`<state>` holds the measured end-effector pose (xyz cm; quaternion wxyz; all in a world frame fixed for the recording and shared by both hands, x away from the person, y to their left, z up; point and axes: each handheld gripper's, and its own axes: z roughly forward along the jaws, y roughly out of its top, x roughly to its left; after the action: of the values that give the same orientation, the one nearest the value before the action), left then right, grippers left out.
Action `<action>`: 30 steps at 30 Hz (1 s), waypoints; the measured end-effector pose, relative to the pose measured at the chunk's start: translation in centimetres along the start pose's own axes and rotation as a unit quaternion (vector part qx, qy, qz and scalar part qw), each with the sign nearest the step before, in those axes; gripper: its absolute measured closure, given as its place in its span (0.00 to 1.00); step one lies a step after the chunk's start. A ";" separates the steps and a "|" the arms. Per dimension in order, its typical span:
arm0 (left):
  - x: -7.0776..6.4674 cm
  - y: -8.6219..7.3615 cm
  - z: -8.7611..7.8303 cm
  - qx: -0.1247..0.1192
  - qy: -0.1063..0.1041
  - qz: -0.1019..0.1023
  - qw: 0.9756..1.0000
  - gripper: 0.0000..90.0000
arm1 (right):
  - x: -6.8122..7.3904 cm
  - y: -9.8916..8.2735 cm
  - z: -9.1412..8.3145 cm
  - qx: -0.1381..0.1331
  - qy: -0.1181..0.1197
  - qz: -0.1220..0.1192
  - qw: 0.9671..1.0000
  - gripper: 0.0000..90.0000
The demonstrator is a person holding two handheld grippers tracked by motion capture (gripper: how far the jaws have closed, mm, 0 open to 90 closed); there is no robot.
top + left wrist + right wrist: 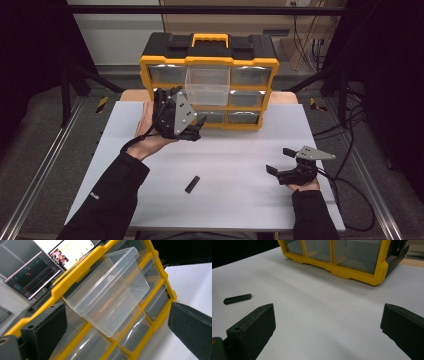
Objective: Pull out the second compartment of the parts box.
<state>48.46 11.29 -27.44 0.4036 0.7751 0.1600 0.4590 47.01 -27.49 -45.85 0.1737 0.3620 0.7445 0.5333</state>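
Hovering wide open and empty, the left gripper faces the clear drawer sticking out of the organizer at the worktop's far edge, right gripper open too.

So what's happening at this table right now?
A person works at a yellow drawer organizer with a hand-held gripper in each hand. The left hand-held gripper hangs open in front of the organizer, whose clear top-middle drawer is pulled out and looks empty. The right hand-held gripper sits open near the white table. A small black bar lies loose between them.
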 end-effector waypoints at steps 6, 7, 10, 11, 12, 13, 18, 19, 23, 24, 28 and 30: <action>0.1 -0.9 -1.1 -0.009 -0.008 -0.054 0.998 0.00 | 0.0 0.0 0.0 -0.001 0.000 -0.001 1.000 0.01; 0.1 -1.2 -1.4 -0.008 -0.007 -0.065 0.998 0.00 | 0.0 0.0 0.0 -0.001 0.000 0.000 1.000 0.01; -0.1 -1.9 -1.8 -0.010 -0.013 -0.084 0.996 0.00 | 0.0 0.0 0.0 -0.003 0.001 0.000 1.000 0.01; -0.2 -2.1 -1.9 -0.009 -0.015 -0.086 0.996 0.00 | 0.0 0.0 0.0 -0.002 0.001 0.000 1.000 0.01; -0.3 -2.4 -2.0 -0.007 -0.020 -0.090 0.996 0.00 | 0.0 0.0 0.0 -0.002 0.001 0.000 1.000 0.01; -0.3 -2.6 -2.2 -0.007 -0.019 -0.094 0.995 0.00 | 0.0 0.0 0.0 -0.003 0.001 -0.002 1.000 0.01; -0.5 -3.8 -2.6 -0.002 -0.027 -0.121 0.992 0.00 | 0.0 0.0 0.0 0.000 0.001 0.000 1.000 0.01; -0.5 -4.1 -2.7 -0.001 -0.029 -0.126 0.992 0.00 | 0.0 0.0 0.0 0.000 0.002 -0.001 1.000 0.01; -0.9 -5.1 -2.9 0.008 -0.033 -0.135 0.990 0.00 | 0.0 0.0 0.0 0.000 0.001 -0.001 1.000 0.00; -1.1 -5.4 -2.9 0.008 -0.036 -0.141 0.989 0.00 | 0.0 0.0 0.0 0.000 0.001 -0.001 1.000 0.01; -1.5 -6.5 -3.2 0.009 -0.042 -0.157 0.987 0.00 | 0.0 0.0 0.0 0.000 0.001 -0.001 1.000 0.00; -1.8 -7.2 -3.4 0.010 -0.045 -0.165 0.985 0.00 | 0.0 0.0 0.1 0.000 0.002 -0.002 1.000 0.01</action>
<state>45.55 16.28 -33.15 0.4727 0.7618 0.2719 0.3496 47.03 -27.42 -45.91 0.1732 0.3599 0.7457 0.5333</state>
